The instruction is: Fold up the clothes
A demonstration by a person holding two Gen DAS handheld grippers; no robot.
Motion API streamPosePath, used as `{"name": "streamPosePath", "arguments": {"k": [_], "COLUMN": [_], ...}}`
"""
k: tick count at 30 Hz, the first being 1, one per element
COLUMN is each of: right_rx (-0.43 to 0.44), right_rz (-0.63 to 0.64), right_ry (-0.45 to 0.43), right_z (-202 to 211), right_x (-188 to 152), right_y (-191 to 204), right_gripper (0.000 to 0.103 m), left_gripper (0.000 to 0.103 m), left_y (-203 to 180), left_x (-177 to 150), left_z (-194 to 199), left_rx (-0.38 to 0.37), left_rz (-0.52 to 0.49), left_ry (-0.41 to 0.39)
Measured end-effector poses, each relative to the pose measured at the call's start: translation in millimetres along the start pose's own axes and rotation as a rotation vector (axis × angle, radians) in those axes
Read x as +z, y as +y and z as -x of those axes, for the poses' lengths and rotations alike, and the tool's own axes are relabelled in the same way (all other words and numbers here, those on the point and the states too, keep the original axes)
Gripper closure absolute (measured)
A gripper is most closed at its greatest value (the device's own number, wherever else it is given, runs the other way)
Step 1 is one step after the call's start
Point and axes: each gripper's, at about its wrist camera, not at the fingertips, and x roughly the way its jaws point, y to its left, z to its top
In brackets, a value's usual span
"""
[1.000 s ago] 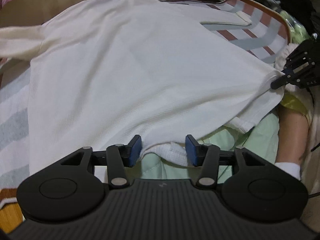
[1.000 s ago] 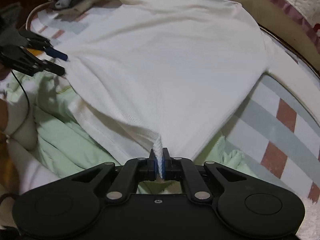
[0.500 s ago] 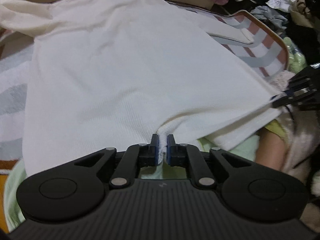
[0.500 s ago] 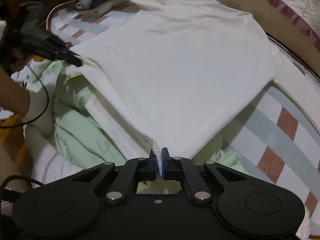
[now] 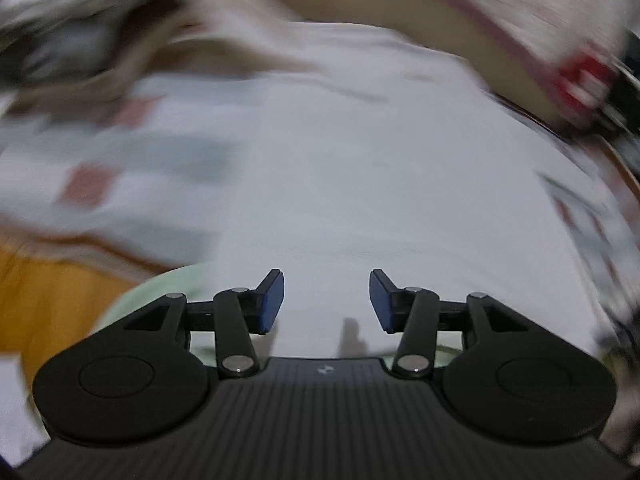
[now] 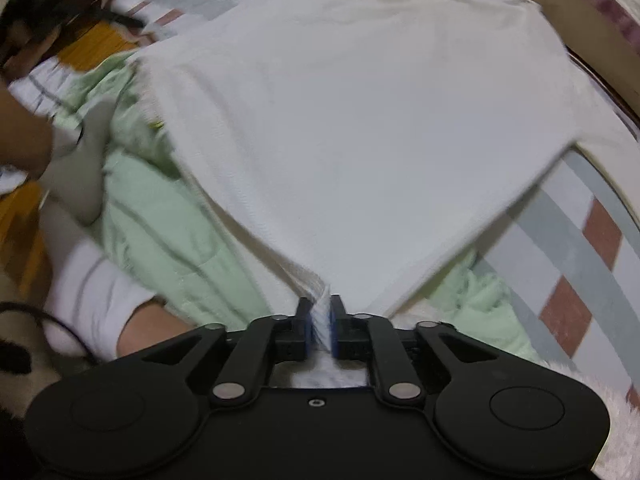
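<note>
A cream-white long-sleeved shirt (image 6: pixel 352 120) lies spread over a striped mat (image 6: pixel 580 248). My right gripper (image 6: pixel 319 322) is shut on a bunched corner of the shirt's hem, which rises taut from the pads. In the heavily blurred left wrist view the same white shirt (image 5: pixel 380 184) fills the middle, and my left gripper (image 5: pixel 326 300) stands open just above it with nothing between its blue pads. A light green garment (image 6: pixel 160 220) lies beneath the shirt's near edge.
A person's leg in a white sock (image 6: pixel 80 168) rests on the green cloth at the left. Orange floor (image 5: pixel 44 300) shows beside the mat. A brown rim and a patterned quilt (image 5: pixel 560 32) border the far side.
My left gripper closed on the shirt's hem half a second ago, has since let go and opened, and swung quickly across the shirt. My right gripper keeps its hold on the hem.
</note>
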Motion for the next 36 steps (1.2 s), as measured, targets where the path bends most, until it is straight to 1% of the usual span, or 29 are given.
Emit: {"name": "streamPosePath", "arguments": {"k": [2,4,6,7,9,13,14,16,17,18,20,22,23,24,26,27,28,29,30,31,33,35,36], "right_rx": [0.072,0.178,0.254,0.274,0.314,0.253,0.246,0.233,0.22,0.208,0.166,0.11,0.056,0.002,-0.094,-0.118,-0.144,-0.17,-0.161,-0.152,-0.11,-0.118,-0.116], "right_rz": [0.02,-0.009,-0.041,-0.056,-0.085,0.035,0.078,0.165,0.198,0.232,0.299,0.384,0.398,0.41,0.381,0.388,0.423,0.457,0.466,0.475,0.408,0.368,0.366], "right_ry": [-0.017,-0.06,-0.123,-0.158,-0.229,-0.295,-0.301,-0.312,-0.319,-0.326,-0.334,-0.367,-0.379,-0.392,-0.424,-0.436,-0.428,-0.42,-0.412,-0.404,-0.383,-0.377,-0.38], "right_z": [9.9,21.8,33.9,37.6,44.9,25.7,14.5,-7.8,-17.9,-27.9,-46.6,-60.2,-66.4,-72.6,-79.0,-79.4,-78.6,-77.7,-72.2,-66.7,-61.4,-65.2,-67.2], "right_x": [5.0,12.8,24.9,32.4,47.5,82.3,89.1,102.8,106.8,110.9,117.0,120.7,121.5,122.2,123.6,121.5,118.8,116.1,114.3,112.5,112.4,112.0,110.7], "right_y": [1.8,-6.0,-16.2,-20.2,-28.0,0.9,15.2,43.9,58.9,73.9,104.1,126.9,132.4,137.8,139.5,137.2,137.0,136.7,135.0,133.4,127.0,126.5,129.0], "right_gripper": [0.077,0.074,0.071,0.07,0.064,0.057,0.055,0.054,0.053,0.053,0.053,0.052,0.048,0.048,0.049,0.051,0.056,0.078,0.095,0.096,0.097,0.096,0.091], "left_gripper": [0.056,0.052,0.047,0.047,0.046,0.046,0.046,0.053,0.088,0.101,0.101,0.101,0.101,0.101,0.101,0.101,0.101,0.101,0.101,0.101,0.101,0.101,0.101], "left_y": [26.6,40.7,46.9,46.1,50.7,60.5,63.3,66.8,68.5,65.6,59.1,52.6,51.5,50.5,49.8,48.0,46.2,44.3,42.8,41.4,38.5,35.5,34.1], "left_x": [-2.1,-5.1,-8.4,-9.7,-12.3,-18.8,-20.8,-24.7,-26.7,-26.1,-24.7,-23.2,-20.7,-18.1,-13.3,-11.9,-10.6,-9.2,-9.7,-10.3,-11.4,-12.6,-13.2], "left_z": [-3.4,-8.6,-20.2,-28.4,-41.5,-60.9,-63.2,-65.4,-66.5,-62.8,-54.6,-46.5,-40.6,-34.5,-26.9,-26.6,-26.6,-26.5,-29.1,-31.9,-37.5,-43.1,-45.9], "left_rx": [0.072,0.098,0.092,0.088,0.089,-0.041,-0.047,-0.082,-0.1,-0.1,-0.097,-0.095,-0.094,-0.094,-0.082,-0.064,-0.045,-0.026,-0.012,0.001,0.028,0.054,0.068], "left_rz": [0.096,0.132,0.163,0.173,0.209,0.289,0.322,0.353,0.368,0.35,0.311,0.271,0.272,0.274,0.266,0.252,0.237,0.222,0.211,0.2,0.178,0.156,0.145], "left_ry": [-0.001,-0.008,0.0,0.01,0.028,0.019,0.002,0.003,0.005,-0.006,-0.03,-0.053,-0.074,-0.096,-0.117,-0.115,-0.112,-0.108,-0.104,-0.099,-0.089,-0.079,-0.074]}}
